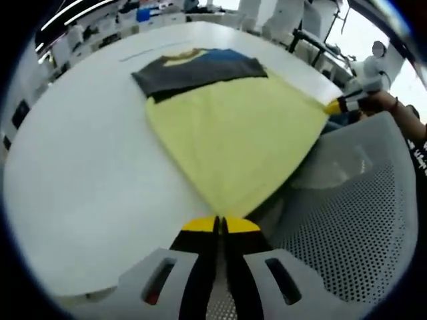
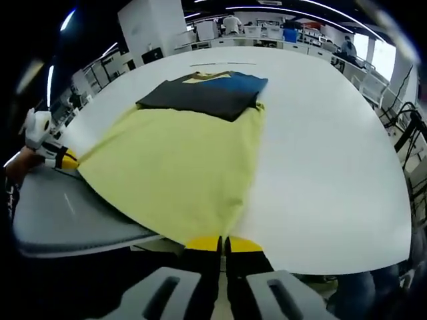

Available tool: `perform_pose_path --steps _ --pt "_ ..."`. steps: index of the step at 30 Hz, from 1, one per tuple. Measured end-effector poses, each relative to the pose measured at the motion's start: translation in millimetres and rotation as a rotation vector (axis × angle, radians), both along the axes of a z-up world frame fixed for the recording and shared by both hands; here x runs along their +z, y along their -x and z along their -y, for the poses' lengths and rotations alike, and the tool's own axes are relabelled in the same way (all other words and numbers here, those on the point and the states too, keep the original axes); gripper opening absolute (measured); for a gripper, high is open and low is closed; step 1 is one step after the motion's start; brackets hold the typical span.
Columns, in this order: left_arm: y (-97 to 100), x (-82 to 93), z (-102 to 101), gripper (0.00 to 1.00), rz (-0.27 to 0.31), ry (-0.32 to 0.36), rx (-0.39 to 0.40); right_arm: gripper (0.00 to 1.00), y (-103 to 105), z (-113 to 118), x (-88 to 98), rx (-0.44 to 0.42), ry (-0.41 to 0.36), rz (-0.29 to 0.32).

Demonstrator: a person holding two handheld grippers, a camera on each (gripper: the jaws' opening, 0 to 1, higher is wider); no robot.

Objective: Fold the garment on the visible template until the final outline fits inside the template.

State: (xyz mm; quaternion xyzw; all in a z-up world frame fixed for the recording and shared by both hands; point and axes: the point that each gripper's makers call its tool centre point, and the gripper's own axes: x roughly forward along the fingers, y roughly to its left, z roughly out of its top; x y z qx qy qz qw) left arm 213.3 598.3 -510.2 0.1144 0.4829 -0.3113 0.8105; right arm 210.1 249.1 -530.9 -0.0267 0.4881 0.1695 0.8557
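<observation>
On white table (image 1: 80,167) | soft yellow garment (image 1: 233,133), dark top | left hand-held gripper (image 1: 221,225) and right hand-held gripper (image 2: 223,243) each clamp its corners

The garment (image 1: 230,133) is soft matt cloth; the table (image 1: 80,173) is smooth white; the chair (image 1: 347,233) is perforated plastic.

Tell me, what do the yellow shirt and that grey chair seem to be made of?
The yellow shirt looks like soft matte knit fabric, probably cotton: it drapes and stretches between the grippers. The grey chair looks like moulded plastic, smooth with a perforated mesh-like back.
</observation>
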Motion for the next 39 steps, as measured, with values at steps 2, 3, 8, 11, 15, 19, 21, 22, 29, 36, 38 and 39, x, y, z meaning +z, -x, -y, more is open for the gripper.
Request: perform_pose_path --steps 2,3,8,11,15,19,21,22,29,36,38,39 --pt "2.4 1.3 0 0.00 -0.010 0.017 0.017 0.00 1 1 2.5 -0.005 0.001 0.004" --pt "3.5 2.4 0 0.00 -0.011 0.023 0.026 0.00 2 1 3.7 -0.006 0.000 0.006" --pt "1.3 13.4 2 0.00 0.009 0.054 0.053 0.00 0 0 18.4 -0.006 -0.005 0.040" --pt "-5.4 25.2 5 0.00 0.044 0.105 0.077 0.00 -4 0 28.3 -0.011 -0.006 0.068" --pt "-14.0 42.5 2 0.00 0.087 0.137 0.104 0.00 -14 0 45.0 -0.008 -0.007 0.116" --pt "-23.5 58.9 -1 0.00 0.122 0.164 0.123 0.00 -23 1 59.0 0.002 0.004 0.151" --pt "-28.4 66.3 -1 0.00 0.134 0.180 0.133 0.00 -27 1 65.0 0.007 0.006 0.165" --pt "-31.3 71.0 -1 0.00 0.141 0.188 0.136 0.00 -29 1 67.2 0.009 0.007 0.169" --pt "-46.8 87.3 -2 0.00 0.186 0.180 0.119 0.00 -43 1 84.0 0.030 0.007 0.212" --pt "-64.0 104.6 -2 0.00 0.214 0.225 0.149 0.00 -60 4 99.5 0.037 0.007 0.252" --pt "-69.3 108.9 -2 0.00 0.225 0.231 0.151 0.00 -65 3 104.7 0.039 0.008 0.266" --pt "-71.5 110.7 -1 0.00 0.229 0.235 0.154 0.00 -66 1 107.0 0.039 0.008 0.271"
